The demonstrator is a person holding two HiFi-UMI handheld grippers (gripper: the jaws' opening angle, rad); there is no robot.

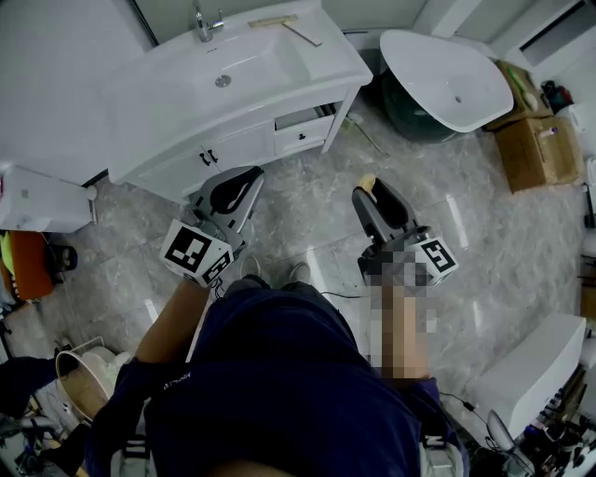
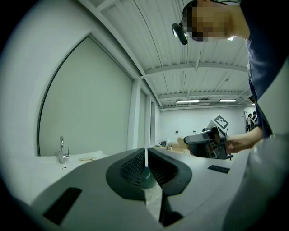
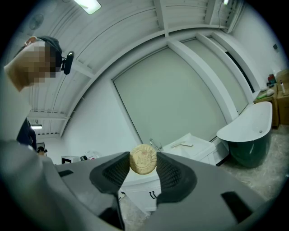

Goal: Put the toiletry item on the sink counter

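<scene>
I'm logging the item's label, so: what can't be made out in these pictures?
Print on the soap: right gripper view, too small and blurred.
Most of the soap: head view, hidden by the right gripper.
The pale things on the counter: every view, too small to name.
Inside of the drawer: head view, under the counter's edge.

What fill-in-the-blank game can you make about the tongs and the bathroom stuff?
The right tongs pinch a round beige ____. The left tongs are ____ and empty. In the head view, the white ____ sits right of the sink counter.
Missing words: soap; shut; bathtub.
</scene>
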